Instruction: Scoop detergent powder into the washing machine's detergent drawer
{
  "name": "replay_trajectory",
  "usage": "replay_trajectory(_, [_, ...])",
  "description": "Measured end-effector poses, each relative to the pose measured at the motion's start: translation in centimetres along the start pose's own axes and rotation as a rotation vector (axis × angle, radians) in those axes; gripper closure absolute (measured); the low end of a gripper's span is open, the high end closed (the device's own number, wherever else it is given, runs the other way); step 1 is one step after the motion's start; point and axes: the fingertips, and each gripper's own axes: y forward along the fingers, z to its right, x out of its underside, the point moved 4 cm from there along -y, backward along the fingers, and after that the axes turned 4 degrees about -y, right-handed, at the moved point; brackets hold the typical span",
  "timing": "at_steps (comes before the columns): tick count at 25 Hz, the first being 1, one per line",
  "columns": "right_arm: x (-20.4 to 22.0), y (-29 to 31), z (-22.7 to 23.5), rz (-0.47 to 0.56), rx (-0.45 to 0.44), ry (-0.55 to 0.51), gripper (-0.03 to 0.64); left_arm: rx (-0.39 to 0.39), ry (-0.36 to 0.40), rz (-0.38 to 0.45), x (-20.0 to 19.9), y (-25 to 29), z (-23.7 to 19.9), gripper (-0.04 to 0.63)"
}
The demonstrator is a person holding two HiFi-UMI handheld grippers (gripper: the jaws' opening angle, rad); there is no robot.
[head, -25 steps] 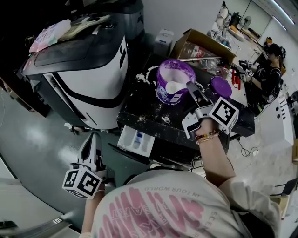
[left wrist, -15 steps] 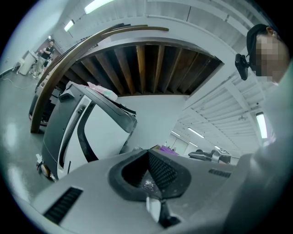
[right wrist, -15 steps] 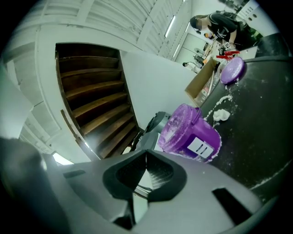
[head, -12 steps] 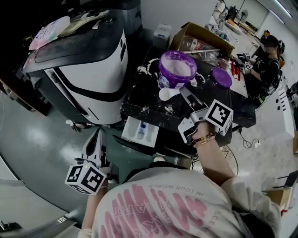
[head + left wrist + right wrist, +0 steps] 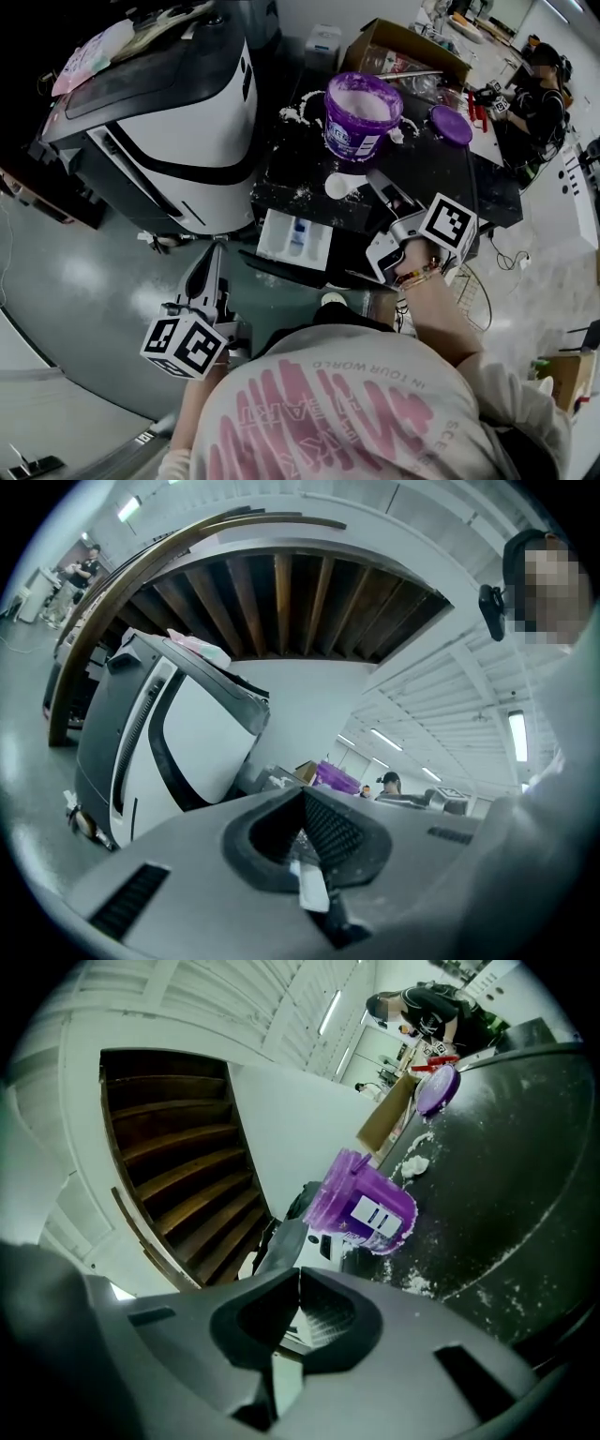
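Since the head view looked down over everything, entries ran by size. White-and-black washing machine (image 5: pixel 164 122) stood at upper left, just beside the black desk (image 5: pixel 450 183), whose top was dusted with spilled powder. White rectangular detergent drawer (image 5: pixel 295 239) stood pulled out below the desk's near edge, open to receive powder. Round purple plastic detergent tub (image 5: pixel 361 117) sat uncovered toward the desk's far side, so the powder could be reached. Left gripper (image 5: pixel 216 251) hung low beside the machine, well apart from the work, jaws together on nothing; judged idle and kept out of the way. Right gripper (image 5: pixel 375 180) reached over the desk, jaws together, apparently pinching a thin handle. Flat purple lid (image 5: pixel 450 125) lay on the desk right of the tub. Small white plastic scoop (image 5: pixel 339 186) was at that gripper's tip, between tub and drawer, bowl up, probably so nothing spilled. Fill could not be made out. Tipping into the drawer not yet done.
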Motion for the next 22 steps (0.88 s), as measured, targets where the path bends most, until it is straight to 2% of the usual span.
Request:
replay_trajectory(8, [2.2, -1.6, 1.3, -0.015, 0.049, 0.055, 0.617, 0.028, 0.029, -0.083, 1.9, 1.1, -0.6, 0.595])
replay_trajectory(14, [3.8, -3.1, 2.8, -0.041, 0.079, 0.113, 0.617, 0.070, 0.005, -0.121, 3.7, 2.3, -0.5, 0.595])
replay_trajectory(18, [5.2, -4.2, 3.9, -0.079, 0.109, 0.141, 0.617, 0.077, -0.024, -0.142, 5.0, 2.8, 0.4, 0.595])
replay_trajectory(22, [6.1, -4.3, 4.9, -0.127, 0.113, 0.152, 0.617, 0.067, -0.012, -0.195, 6.9, 3.6, 0.8, 0.597])
